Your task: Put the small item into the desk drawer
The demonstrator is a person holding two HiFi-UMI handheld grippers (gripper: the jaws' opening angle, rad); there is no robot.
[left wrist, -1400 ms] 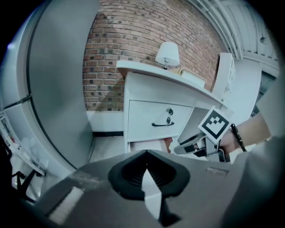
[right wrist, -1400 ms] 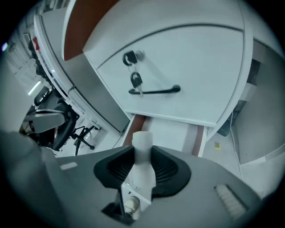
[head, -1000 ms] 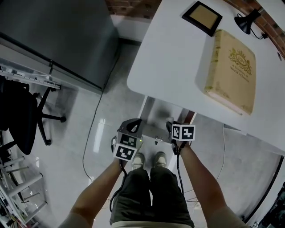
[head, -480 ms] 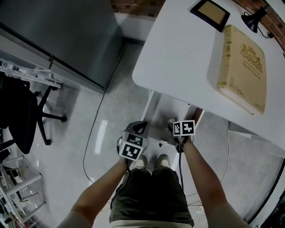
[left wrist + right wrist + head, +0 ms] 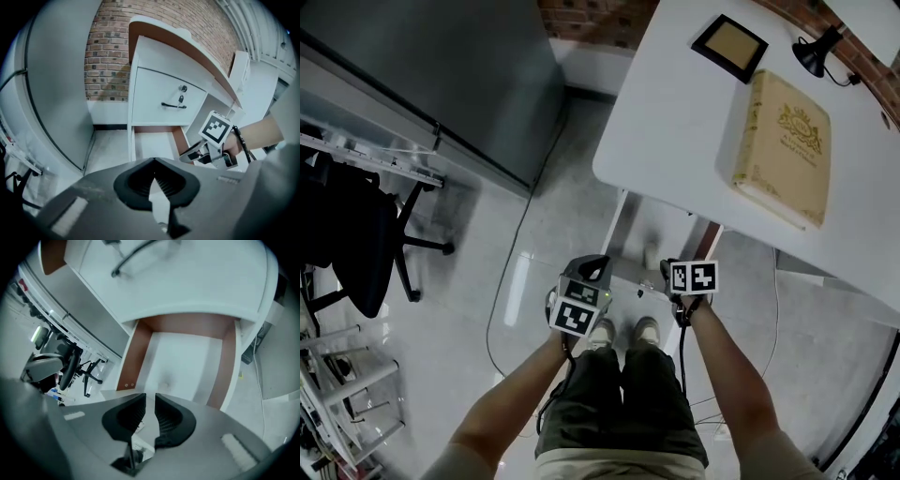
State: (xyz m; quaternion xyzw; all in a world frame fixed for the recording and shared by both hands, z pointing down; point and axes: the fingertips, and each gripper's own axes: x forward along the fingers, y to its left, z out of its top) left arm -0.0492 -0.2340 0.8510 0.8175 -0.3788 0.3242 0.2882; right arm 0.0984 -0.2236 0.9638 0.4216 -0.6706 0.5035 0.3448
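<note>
My left claw and right claw are grey shells with black ribbed pads. The right one's jaws are closing with nothing between them. Behind each claw sits a cube of black-and-white square markers. A black cable trails back from the right claw. I wear dark olive shorts and pale shoes.

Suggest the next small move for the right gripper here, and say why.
Probably lift the right gripper clear of the open white desk drawer with brown sides so it can be pushed shut: the gripper's jaws are closing on nothing, and the left gripper is shut and empty.
</note>
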